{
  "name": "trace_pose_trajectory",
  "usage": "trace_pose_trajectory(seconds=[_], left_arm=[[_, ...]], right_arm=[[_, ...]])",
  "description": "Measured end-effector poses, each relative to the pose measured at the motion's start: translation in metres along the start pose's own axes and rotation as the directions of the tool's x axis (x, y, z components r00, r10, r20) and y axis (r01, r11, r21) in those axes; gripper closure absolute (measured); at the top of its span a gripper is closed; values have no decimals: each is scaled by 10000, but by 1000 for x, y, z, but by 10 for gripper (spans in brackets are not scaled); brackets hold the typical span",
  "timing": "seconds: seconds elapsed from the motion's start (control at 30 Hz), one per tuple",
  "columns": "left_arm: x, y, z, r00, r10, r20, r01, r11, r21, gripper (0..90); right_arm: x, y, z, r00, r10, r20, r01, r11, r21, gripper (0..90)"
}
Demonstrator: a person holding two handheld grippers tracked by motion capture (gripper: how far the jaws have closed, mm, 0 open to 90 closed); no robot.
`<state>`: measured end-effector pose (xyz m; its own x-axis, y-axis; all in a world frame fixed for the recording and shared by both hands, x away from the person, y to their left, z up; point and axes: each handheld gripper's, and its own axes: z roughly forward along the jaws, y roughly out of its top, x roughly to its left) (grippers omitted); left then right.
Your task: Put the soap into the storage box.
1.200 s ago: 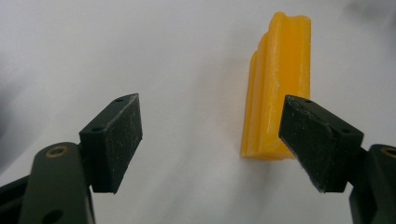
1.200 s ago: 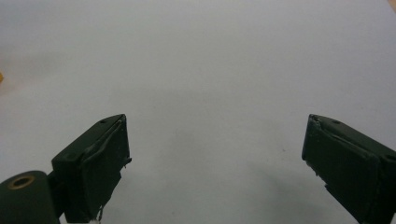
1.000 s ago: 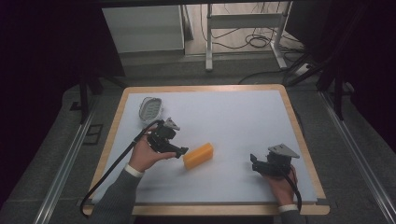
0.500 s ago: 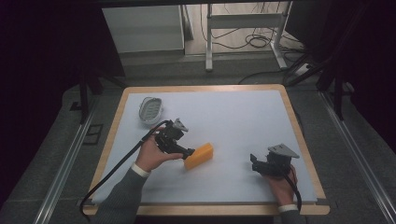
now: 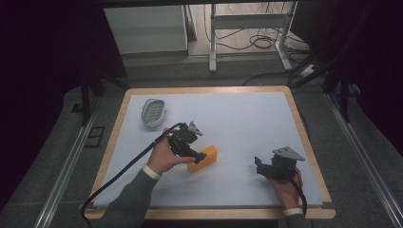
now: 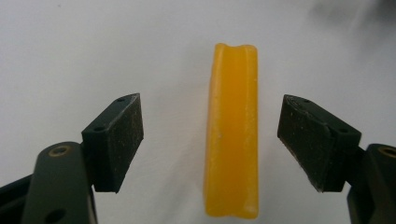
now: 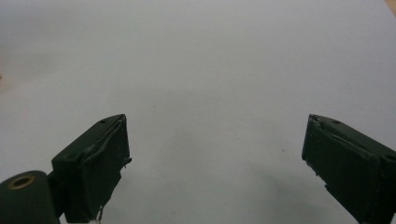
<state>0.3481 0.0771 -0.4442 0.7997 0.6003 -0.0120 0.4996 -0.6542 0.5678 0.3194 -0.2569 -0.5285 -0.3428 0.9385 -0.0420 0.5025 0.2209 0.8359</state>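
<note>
Near table centre, block: yellow oblong block w/ a shallow groove along its top lies flat on the white sheet, slightly left of mid and toward the person's side.
Left gripper: black two-jaw tool held in the person's left hand, sits right over the block's near-left end in the high view; cable trails off toward the bottom left.
Left jaws: spread wide, released, nothing pinched. In the left gripper view the block runs lengthwise betw. the two pads, clear gap each side, a bit nearer the right-hand pad; no contact seen.
Right gripper: black tool w/ grey three-cornered plate in the person's right hand, near the table's right front, well apart from the block.
Right jaws: also spread wide, holding nothing; right gripper view has bare white sheet betw. the pads.
Dish: pale grey oval ribbed dish rests toward the far left of the sheet, apart from block and both tools.
Table: wood-edged top covered by a white sheet.
</note>
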Motion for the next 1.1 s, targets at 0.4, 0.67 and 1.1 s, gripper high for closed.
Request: trace_pose_trajectory(seconds=[0.4,0.67,1.1], left_arm=[[-4,5,28,9997,83,214,-97,9977,676,258],[-4,3,39,9994,119,324,-149,9954,944,335],[-5,1,52,9983,-15,580,-62,9912,1323,458]], right_arm=[[0,0,0,10000,-31,-49,31,10000,-60,77],[0,0,0,10000,-43,-32,43,10000,-22,77],[0,0,0,10000,-39,-29,39,10000,-25,77]])
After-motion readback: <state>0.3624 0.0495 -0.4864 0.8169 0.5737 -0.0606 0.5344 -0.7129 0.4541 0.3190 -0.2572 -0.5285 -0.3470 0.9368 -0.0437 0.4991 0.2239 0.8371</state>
